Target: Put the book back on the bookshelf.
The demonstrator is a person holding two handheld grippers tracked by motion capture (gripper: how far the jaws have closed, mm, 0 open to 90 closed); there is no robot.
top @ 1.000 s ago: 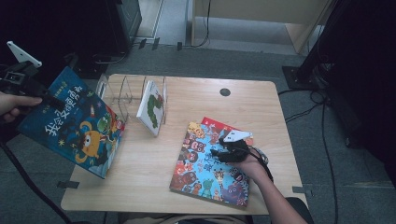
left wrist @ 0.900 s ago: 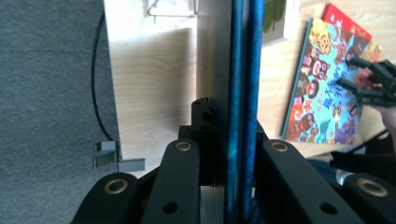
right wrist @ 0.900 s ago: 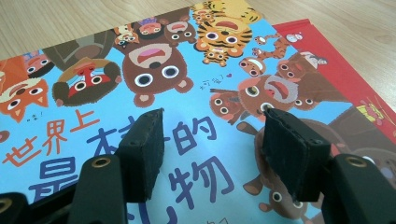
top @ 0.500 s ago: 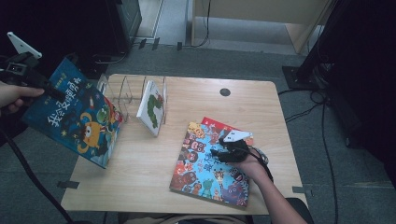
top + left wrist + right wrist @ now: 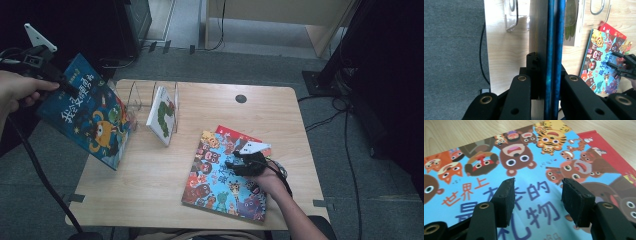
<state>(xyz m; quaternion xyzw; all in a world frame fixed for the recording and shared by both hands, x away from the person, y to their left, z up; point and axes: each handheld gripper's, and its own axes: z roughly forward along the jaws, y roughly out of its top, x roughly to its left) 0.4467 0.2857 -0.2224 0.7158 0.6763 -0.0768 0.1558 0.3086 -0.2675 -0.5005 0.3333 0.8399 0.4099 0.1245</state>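
Animal book [image 5: 225, 175] atop another book [image 5: 239, 136] at table's [image 5: 150, 200] right, rack [image 5: 152, 100] with upright book [image 5: 162, 115] at left.

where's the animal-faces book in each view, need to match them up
High view: the animal-faces book lies flat on the table's near right part, under the right gripper.
Left gripper view: at the right edge, beyond the blue book clamped in the left gripper.
Right gripper view: its cover spreads under the open jaws.
Shared landmark: the red book under its far corner.
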